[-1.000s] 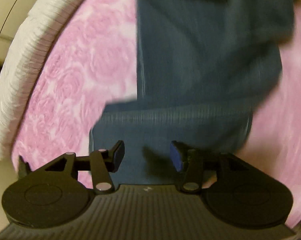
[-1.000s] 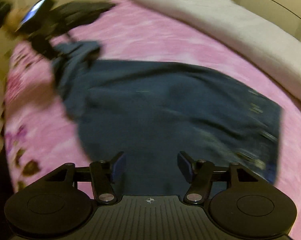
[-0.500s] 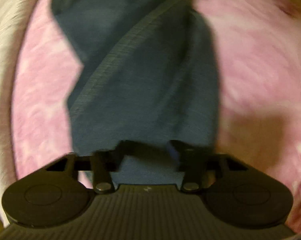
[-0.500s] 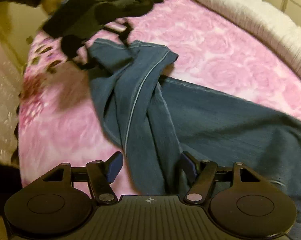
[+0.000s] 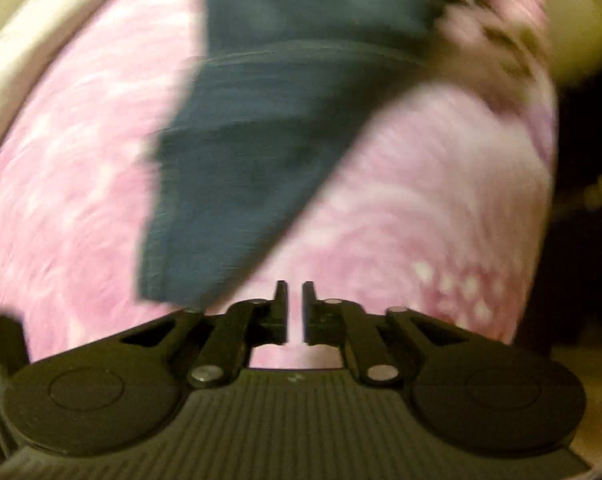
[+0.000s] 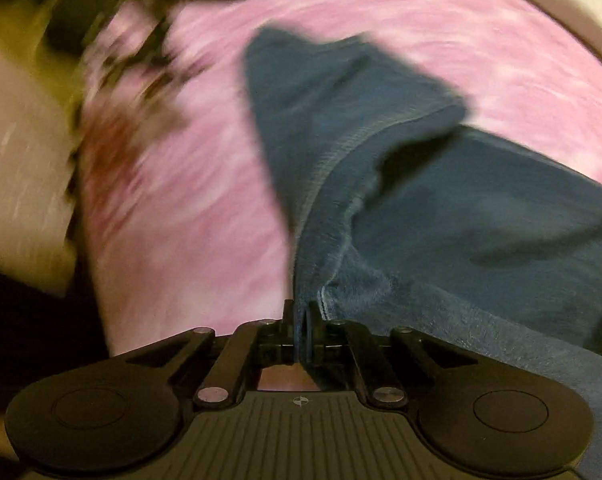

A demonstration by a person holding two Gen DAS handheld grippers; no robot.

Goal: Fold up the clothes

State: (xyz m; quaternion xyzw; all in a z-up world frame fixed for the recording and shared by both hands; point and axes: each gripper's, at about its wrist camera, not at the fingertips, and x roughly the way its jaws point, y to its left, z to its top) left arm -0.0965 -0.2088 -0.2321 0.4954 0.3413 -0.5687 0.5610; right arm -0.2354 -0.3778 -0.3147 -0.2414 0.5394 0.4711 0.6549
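A dark blue garment (image 5: 261, 140) lies on a pink rose-patterned blanket (image 5: 421, 200), blurred in the left wrist view. My left gripper (image 5: 295, 292) hangs over the bare blanket just right of the cloth's near corner. Its jaws are closing to a thin slit with nothing between them. In the right wrist view the garment (image 6: 441, 208) runs from the bottom centre up and to the right, with a folded flap pointing up. My right gripper (image 6: 299, 312) is shut on the garment's left edge, with cloth pinched between the pads.
A cream fluffy cover (image 5: 21, 40) borders the pink blanket (image 6: 181, 200) on the far side and shows again as a pale band (image 6: 581, 8). The bed's edge drops to a dark floor (image 5: 581, 240) on the right. A blurred dark shape (image 6: 101, 8) crosses the upper left.
My left gripper let go of the garment, narrowed and slid right off the cloth onto bare blanket. My right gripper came down and shut on the garment's left edge.
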